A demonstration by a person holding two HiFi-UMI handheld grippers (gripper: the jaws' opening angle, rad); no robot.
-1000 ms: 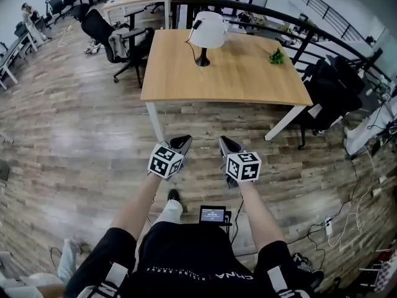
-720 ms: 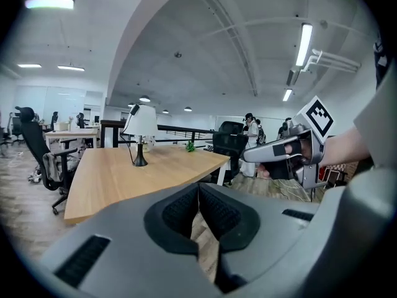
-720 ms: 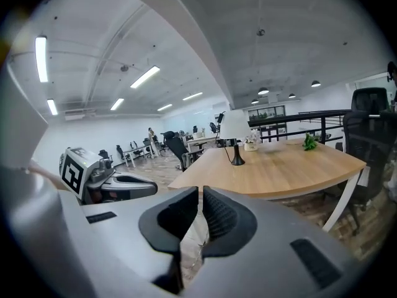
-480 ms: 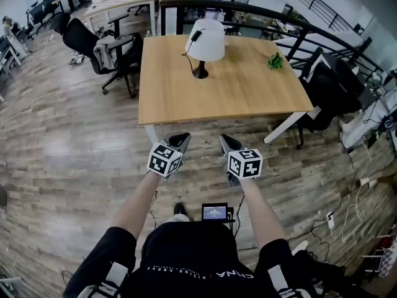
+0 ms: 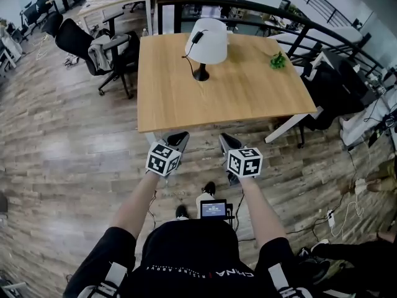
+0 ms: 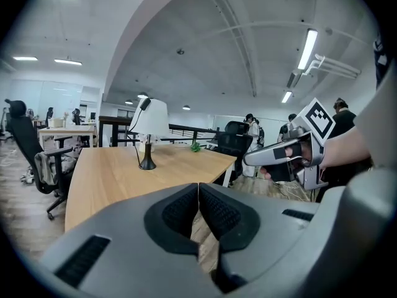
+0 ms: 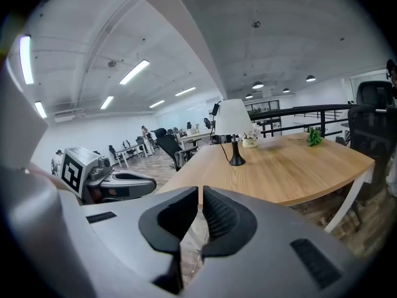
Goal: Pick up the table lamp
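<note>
The table lamp (image 5: 205, 42), white shade on a black stem and round base, stands upright on the far half of the wooden table (image 5: 173, 98). It also shows in the left gripper view as the lamp (image 6: 149, 129) and in the right gripper view as the lamp (image 7: 234, 129). My left gripper (image 5: 180, 140) and right gripper (image 5: 226, 143) hover side by side just short of the table's near edge, well apart from the lamp. Both are shut with nothing between the jaws, as the left gripper (image 6: 198, 188) and right gripper (image 7: 201, 191) show in their own views.
A small green plant (image 5: 276, 59) sits at the table's far right. A black office chair (image 5: 93, 45) with a grey garment stands left of the table. A black railing (image 5: 273, 14) curves behind it. Cables and a power strip (image 5: 329, 219) lie on the floor at right.
Both grippers have advanced toward the table together, so its near edge now lies just ahead of them. The lamp has not moved on the table. Jaws stayed shut.
</note>
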